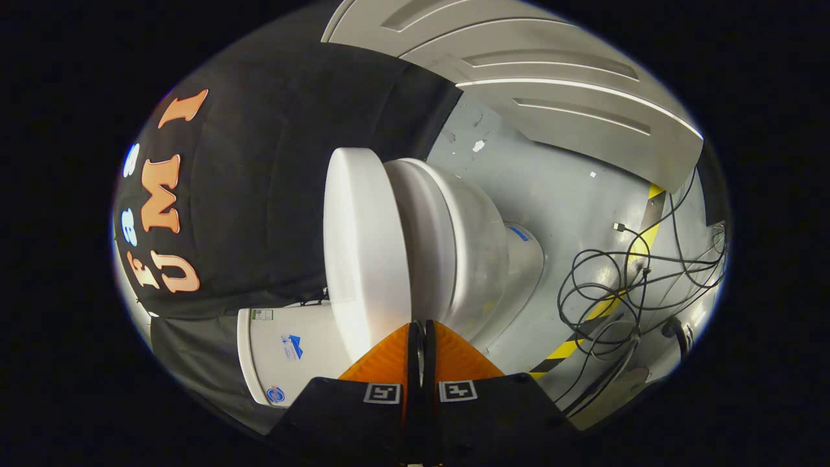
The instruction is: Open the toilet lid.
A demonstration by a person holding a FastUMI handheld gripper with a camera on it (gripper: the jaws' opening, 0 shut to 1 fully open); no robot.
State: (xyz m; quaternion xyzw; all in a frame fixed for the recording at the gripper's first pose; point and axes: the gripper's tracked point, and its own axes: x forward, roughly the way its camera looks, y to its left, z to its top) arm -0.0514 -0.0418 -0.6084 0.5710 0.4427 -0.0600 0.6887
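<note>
The toilet lid (363,250) appears partly lifted off the toilet bowl (467,246), just ahead of the fingers (421,334), which are pressed together holding nothing, so the lift looks unfinished.

Grey painted floor (551,194), scuffed, white flecks. Yellow-black hazard stripe (639,250) crosses it. Tangle of black cables (609,292) lies over the stripe. Pale panelled door (551,84) beyond. Black cloth wall (279,162) opposite.
</note>
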